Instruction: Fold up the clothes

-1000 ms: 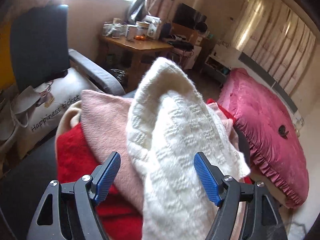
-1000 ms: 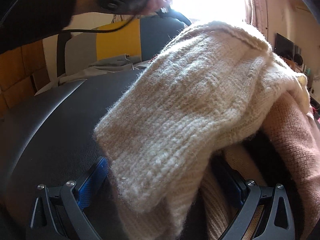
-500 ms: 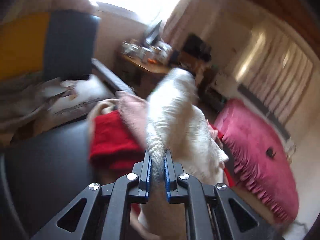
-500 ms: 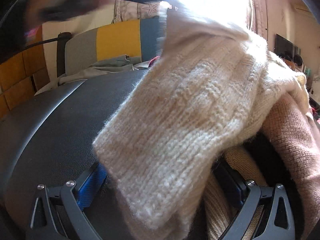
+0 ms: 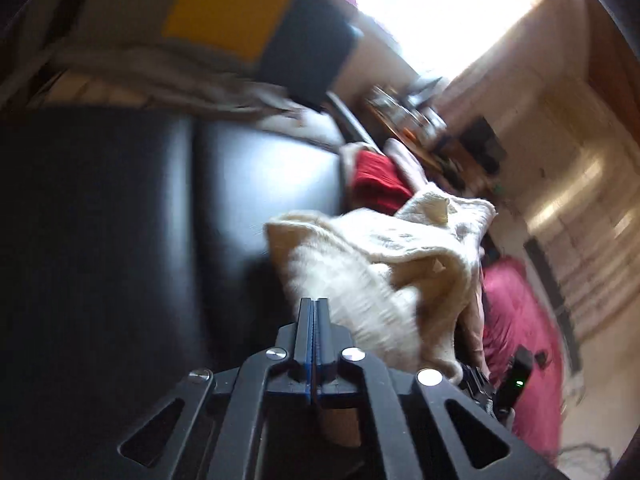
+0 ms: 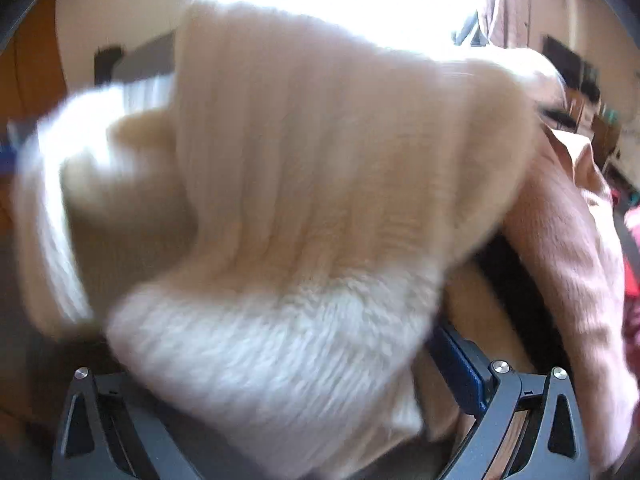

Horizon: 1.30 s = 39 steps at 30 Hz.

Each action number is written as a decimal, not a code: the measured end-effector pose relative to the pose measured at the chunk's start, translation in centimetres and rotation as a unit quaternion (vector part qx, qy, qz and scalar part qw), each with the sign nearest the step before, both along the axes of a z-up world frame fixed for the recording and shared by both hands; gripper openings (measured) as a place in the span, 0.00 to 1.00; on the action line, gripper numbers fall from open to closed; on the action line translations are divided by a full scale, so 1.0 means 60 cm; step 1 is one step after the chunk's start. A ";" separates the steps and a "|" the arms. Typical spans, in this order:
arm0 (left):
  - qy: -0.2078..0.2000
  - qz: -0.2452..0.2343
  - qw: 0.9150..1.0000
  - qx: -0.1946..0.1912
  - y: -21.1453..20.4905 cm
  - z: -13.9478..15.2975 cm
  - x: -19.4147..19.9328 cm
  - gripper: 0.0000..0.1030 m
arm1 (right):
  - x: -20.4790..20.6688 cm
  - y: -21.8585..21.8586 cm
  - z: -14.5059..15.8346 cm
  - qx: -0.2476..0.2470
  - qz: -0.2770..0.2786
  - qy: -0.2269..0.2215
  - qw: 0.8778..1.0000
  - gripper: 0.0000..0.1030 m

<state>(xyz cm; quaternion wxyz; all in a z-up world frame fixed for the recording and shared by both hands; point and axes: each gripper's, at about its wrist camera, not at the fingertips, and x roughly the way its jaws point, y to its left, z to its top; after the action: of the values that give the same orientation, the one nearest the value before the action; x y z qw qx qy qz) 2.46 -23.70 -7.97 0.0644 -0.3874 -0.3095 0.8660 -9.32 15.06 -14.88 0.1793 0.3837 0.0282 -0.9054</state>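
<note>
Starting at the left: your left gripper [image 5: 313,312] has its jaws pressed fully together, and the cream knit sweater [image 5: 384,264] seems to trail from just behind them; whether any wool is actually pinched there you cannot tell from this blurred view. The sweater hangs over the right part of the black leather seat [image 5: 120,220], near its right edge, beside the heap with the red garment [image 5: 374,184] and the pink sweater [image 6: 568,248].

Expect it to handle as soft, bulky and light, stretchy rather than slippery; it will sag and drag its sleeves, so take it by a firm edge such as hem, shoulder or cuff, not the loose middle.

The open leather to the left looks like your best laying surface. The heap stands in the way on the right, and fuzzy knits may cling and pull the pink one along.

Further right, your right gripper [image 6: 280,380] stands spread wide, one blue pad [image 6: 456,364] showing, with the cream sweater draped over it unheld. Beyond the seat's right edge lies a crimson ruffled cushion [image 5: 516,320] where a dropped sleeve could land
</note>
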 end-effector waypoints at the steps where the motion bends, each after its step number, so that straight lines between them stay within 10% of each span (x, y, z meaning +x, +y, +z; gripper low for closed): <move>1: -0.003 0.016 1.000 0.010 -0.021 -0.012 0.025 0.00 | 0.012 0.000 0.006 -0.004 0.004 -0.003 1.000 1.00; 11: -0.046 0.043 0.998 0.000 -0.072 -0.086 0.195 0.20 | 0.104 0.051 0.027 -0.018 0.008 -0.060 0.998 1.00; 31: -0.104 -0.038 0.994 -0.013 0.143 -0.134 -0.022 0.40 | 0.081 -0.094 0.031 -0.017 0.063 -0.001 0.998 1.00; 39: -0.069 -0.072 0.982 -0.159 0.199 -0.124 -0.030 0.30 | -0.009 -0.134 0.001 0.042 0.037 -0.017 0.998 1.00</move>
<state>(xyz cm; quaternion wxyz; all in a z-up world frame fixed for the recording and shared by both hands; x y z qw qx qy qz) 0.68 -11.78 -15.38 0.0427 -0.4725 -0.1434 0.8685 -9.87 7.00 -14.84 0.1968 0.4051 0.0775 -0.8895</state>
